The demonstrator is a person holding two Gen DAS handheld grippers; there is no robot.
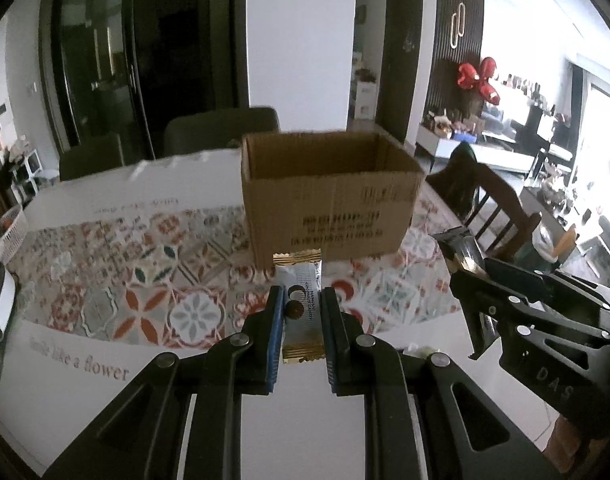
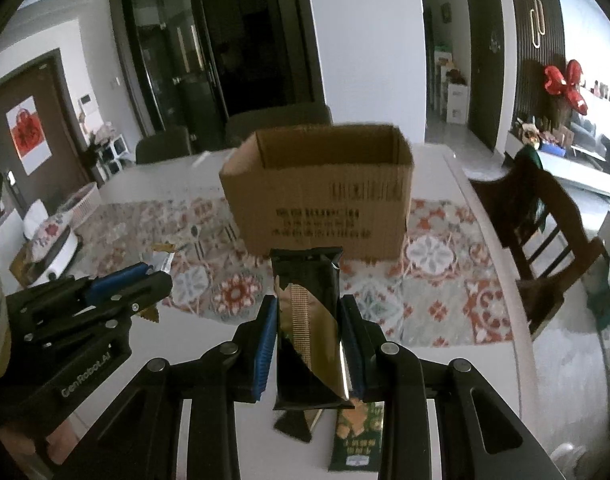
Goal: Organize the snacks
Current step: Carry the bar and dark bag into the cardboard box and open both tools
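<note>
A white gold-ended snack bar is clamped in the left gripper, a black wafer packet in the right gripper; both should be lifted over the cardboard box rim before release

Daylight floods in from blown-out windows at the right, leaving the dark doorway murky, while fisheye bending curves the edges and distant details blur softly.
</note>
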